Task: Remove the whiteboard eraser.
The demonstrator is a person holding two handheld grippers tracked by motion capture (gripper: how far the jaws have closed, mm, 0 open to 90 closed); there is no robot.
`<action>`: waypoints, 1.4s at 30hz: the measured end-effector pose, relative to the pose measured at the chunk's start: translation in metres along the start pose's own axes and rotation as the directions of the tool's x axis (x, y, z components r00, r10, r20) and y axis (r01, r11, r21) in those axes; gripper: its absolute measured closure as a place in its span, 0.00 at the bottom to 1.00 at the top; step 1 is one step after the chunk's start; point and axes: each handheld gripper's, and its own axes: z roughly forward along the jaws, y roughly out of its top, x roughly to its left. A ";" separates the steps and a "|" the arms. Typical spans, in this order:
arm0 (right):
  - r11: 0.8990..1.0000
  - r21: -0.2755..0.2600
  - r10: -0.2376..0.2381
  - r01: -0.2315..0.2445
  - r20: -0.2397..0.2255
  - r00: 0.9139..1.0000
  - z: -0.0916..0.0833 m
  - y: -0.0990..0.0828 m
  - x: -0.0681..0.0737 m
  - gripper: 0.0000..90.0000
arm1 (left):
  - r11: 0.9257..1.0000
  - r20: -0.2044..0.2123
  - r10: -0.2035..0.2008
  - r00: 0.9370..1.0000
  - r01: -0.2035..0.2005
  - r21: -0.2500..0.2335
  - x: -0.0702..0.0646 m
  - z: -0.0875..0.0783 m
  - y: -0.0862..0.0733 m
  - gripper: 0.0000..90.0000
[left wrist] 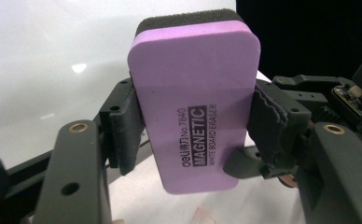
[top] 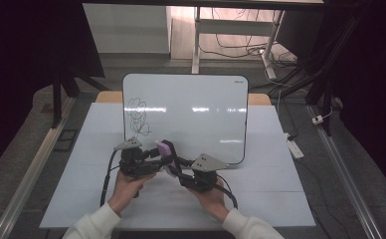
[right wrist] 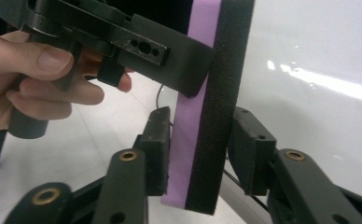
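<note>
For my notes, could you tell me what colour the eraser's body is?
The eraser has a purple body with a black felt layer, clearest in the left gripper view.

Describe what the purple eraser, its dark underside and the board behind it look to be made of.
Eraser: body looks like purple foam or soft plastic, matte, rounded corners, printed "MAGNETIC WHITE BOARD ERASER".
Dark layer: black, coarse and porous-looking, probably felt or sponge for wiping.
Whiteboard: glossy white surface, likely coated metal or melamine; lamp reflections streak it, and a thin dark rim edges it. Black scribbles mark its left part.
</note>
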 end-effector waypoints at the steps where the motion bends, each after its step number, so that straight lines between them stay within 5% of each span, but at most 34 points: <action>1: 1.000 0.007 0.013 -0.013 -0.010 1.000 0.000 0.000 -0.002 0.55 | 1.000 -0.005 0.001 1.000 -0.001 -0.004 0.000 -0.001 0.000 0.44; 9: 0.999 0.015 0.047 -0.047 0.018 0.999 -0.015 0.003 -0.020 0.46 | 1.000 -0.076 0.010 0.997 -0.009 0.005 0.009 -0.017 0.006 0.45; 20: 0.998 0.024 0.063 -0.066 0.123 0.990 -0.063 -0.005 -0.062 0.45 | 0.995 -0.201 0.101 0.974 -0.104 -0.003 0.013 -0.043 0.015 0.45; 27: 0.995 0.026 0.087 -0.096 0.245 0.966 -0.113 -0.024 -0.095 0.45 | 0.993 -0.222 0.116 0.968 -0.120 -0.005 0.020 -0.059 0.022 0.45; 37: 0.991 0.029 0.109 -0.128 0.355 0.929 -0.149 -0.041 -0.117 0.45 | 0.993 -0.279 0.108 0.954 -0.115 -0.010 0.032 -0.075 0.028 0.45; 42: 0.994 0.053 0.073 -0.099 0.361 0.930 -0.151 -0.043 -0.121 0.45 | 0.993 -0.310 0.116 0.944 -0.120 0.005 0.036 -0.083 0.032 0.46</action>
